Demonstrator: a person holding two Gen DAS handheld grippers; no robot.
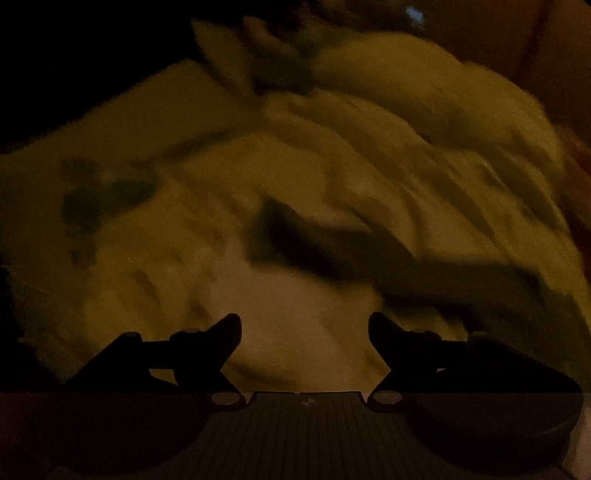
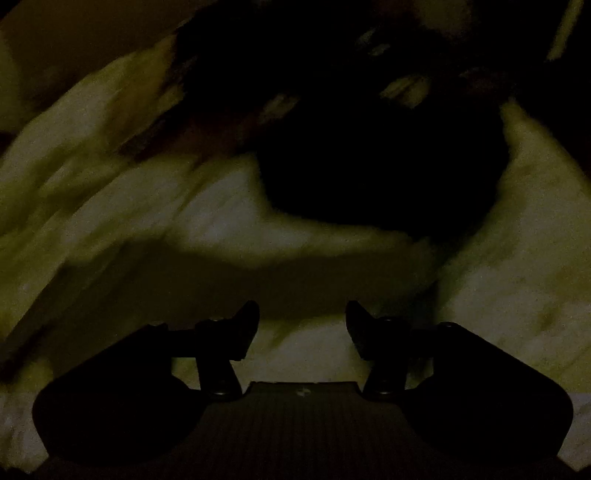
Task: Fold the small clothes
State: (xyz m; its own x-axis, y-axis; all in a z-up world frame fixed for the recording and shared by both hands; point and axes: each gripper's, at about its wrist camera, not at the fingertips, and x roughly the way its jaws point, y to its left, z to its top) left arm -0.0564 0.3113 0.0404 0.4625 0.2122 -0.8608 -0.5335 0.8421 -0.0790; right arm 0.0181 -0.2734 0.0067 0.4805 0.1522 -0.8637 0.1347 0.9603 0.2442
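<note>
The scene is very dark and blurred. A pale yellowish garment (image 1: 295, 166) lies crumpled below my left gripper (image 1: 304, 325), with dark blotches on its left part and a deep fold across its middle. The left jaws stand wide apart above the cloth with nothing between them. In the right wrist view the same pale cloth (image 2: 184, 229) spreads under my right gripper (image 2: 302, 314), whose jaws are apart and hold nothing. A large dark shape (image 2: 369, 147) lies on the cloth just beyond the right gripper; what it is I cannot tell.
Black shadow (image 1: 74, 55) fills the upper left of the left wrist view. A brownish surface (image 1: 517, 37) shows at the upper right beyond the cloth. A small bright spot (image 1: 413, 14) glints at the top.
</note>
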